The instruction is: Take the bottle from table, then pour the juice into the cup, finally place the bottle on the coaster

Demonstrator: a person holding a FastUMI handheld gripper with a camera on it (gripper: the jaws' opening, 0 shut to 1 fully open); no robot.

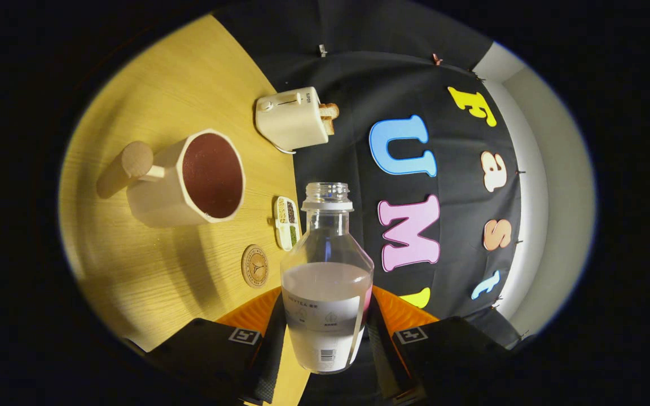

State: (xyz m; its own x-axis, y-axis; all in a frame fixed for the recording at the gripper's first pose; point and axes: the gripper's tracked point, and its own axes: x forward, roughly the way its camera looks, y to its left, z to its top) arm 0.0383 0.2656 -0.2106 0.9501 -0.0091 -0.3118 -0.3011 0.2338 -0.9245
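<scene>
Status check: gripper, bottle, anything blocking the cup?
Gripper shut on open bottle, tilted, juice inside. Cup ahead on table, nothing between. Coaster bare.

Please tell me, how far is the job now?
Done: the bottle is off the table, gripper shut on it. In hand: bottle tilted toward the cup; liquid already in the cup, some left in the bottle. Left: set it on the coaster.
</scene>
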